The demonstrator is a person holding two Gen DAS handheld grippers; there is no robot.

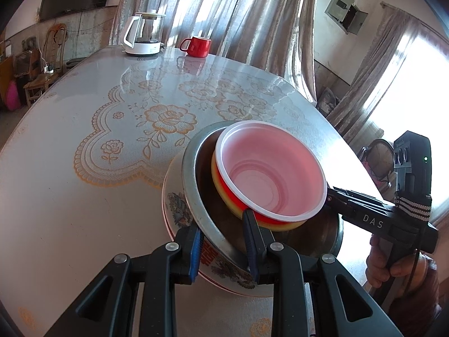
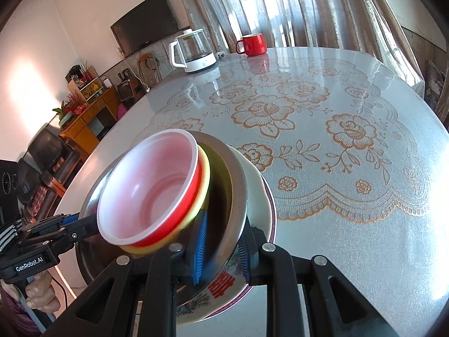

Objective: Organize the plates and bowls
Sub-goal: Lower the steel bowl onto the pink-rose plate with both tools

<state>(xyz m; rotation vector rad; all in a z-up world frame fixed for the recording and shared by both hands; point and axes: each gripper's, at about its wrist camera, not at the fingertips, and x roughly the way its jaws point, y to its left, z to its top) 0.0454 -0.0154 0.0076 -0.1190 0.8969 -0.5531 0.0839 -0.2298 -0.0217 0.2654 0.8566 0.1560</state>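
A stack of dishes stands on the table: a floral ceramic bowl (image 1: 179, 210) at the bottom, a steel bowl (image 1: 193, 174) in it, then a yellow bowl (image 1: 224, 199) and a red bowl with a white inside (image 1: 269, 171). My left gripper (image 1: 224, 241) is shut on the near rims of the steel and ceramic bowls. My right gripper (image 2: 220, 248) is shut on the same rims from the other side. The stack (image 2: 151, 185) tilts in the right wrist view. Each gripper shows in the other's view, the right one (image 1: 331, 193) and the left one (image 2: 70, 221).
A glass kettle on a white base (image 1: 144, 35) and a red mug (image 1: 196, 46) stand at the table's far edge. The table (image 1: 84, 168) has a lace-pattern cover. Curtains hang behind, with chairs and a cabinet (image 2: 84, 118) to the side.
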